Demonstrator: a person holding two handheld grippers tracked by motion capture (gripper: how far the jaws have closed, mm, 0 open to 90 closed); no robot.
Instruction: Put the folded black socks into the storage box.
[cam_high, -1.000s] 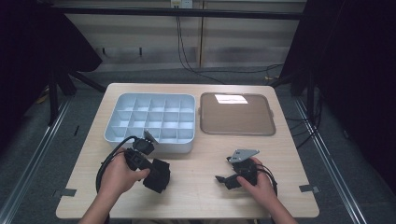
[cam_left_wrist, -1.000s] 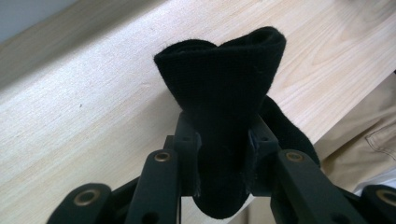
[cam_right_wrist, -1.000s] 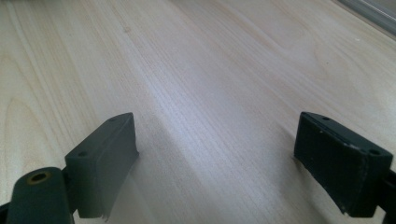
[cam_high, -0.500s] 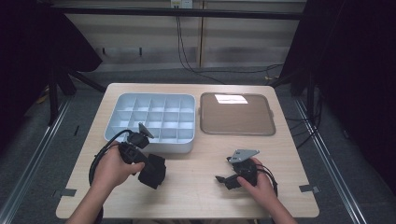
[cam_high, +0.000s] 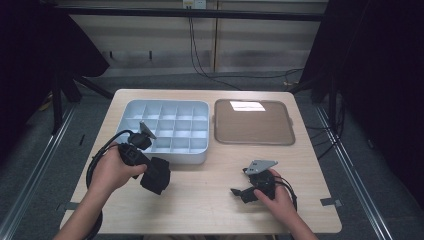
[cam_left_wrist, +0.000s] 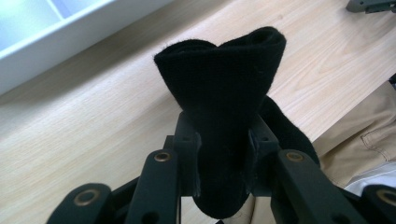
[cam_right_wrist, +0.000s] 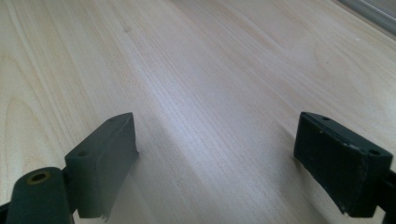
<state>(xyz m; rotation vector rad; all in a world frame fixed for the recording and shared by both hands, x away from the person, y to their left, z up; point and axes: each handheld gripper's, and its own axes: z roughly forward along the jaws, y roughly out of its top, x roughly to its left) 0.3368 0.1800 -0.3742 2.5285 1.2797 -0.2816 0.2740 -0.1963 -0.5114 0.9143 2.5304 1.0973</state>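
A black folded cloth (cam_high: 156, 175) hangs from my left gripper (cam_high: 145, 167), just in front of the compartment tray. In the left gripper view the cloth (cam_left_wrist: 224, 93) is pinched between the two jaws of the left gripper (cam_left_wrist: 223, 149), which is shut on it, and its upper end flares out above the bare wooden tabletop. My right gripper (cam_high: 239, 192) rests low over the table's front right part. In the right gripper view it (cam_right_wrist: 212, 154) stands open, its pads (cam_right_wrist: 107, 149) wide apart with nothing but bare wood between them.
A pale blue tray (cam_high: 165, 112) with several empty compartments sits at the back left, its white wall (cam_left_wrist: 70, 42) close behind the cloth. A brown flat tray (cam_high: 252, 125) lies at the back right. The near table edge (cam_left_wrist: 327, 121) is right beside the left gripper.
My left hand has carried the cloth leftward and a little toward the compartment tray. The right gripper has stayed where it was.
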